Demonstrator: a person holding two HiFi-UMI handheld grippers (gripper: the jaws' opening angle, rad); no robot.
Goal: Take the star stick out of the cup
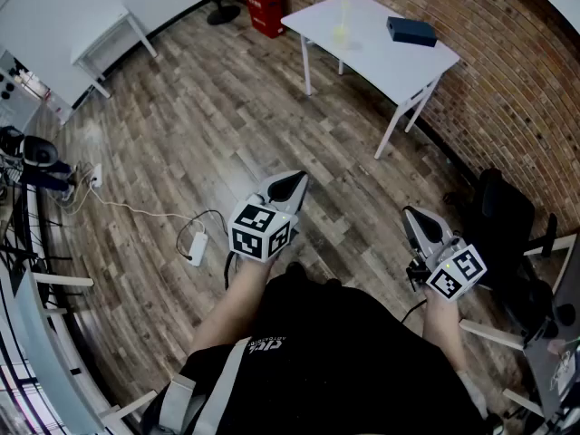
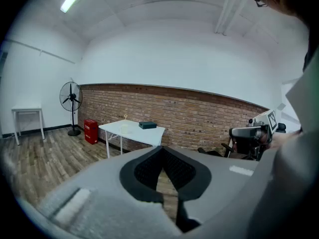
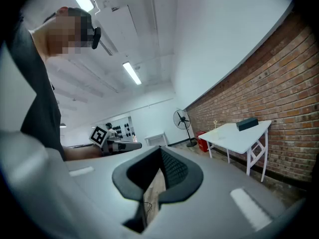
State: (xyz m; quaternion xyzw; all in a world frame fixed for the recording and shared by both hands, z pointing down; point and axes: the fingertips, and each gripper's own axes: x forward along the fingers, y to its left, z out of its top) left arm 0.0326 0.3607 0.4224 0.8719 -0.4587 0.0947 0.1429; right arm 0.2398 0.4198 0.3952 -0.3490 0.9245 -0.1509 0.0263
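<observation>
- Left claw (image 1: 292,185) is closed up, tips meeting, with nothing in it. It's just held out in front of me, tilted a bit down.
- Right claw (image 1: 414,217) is the same deal: pinched shut and empty, pointing about level.
- The cup (image 1: 341,31) is way over on the white worktop (image 1: 376,62) by the brick wall, well apart from both claws.
- The star stick (image 2: 125,117) is standing up in that cup. It's tiny from here, but you can make out the star on top.
- A dark box (image 1: 410,31) sits near the cup on the same worktop.
- There's wood floor (image 1: 227,125) between me and it, and a red box (image 1: 264,7) by the wall.
</observation>
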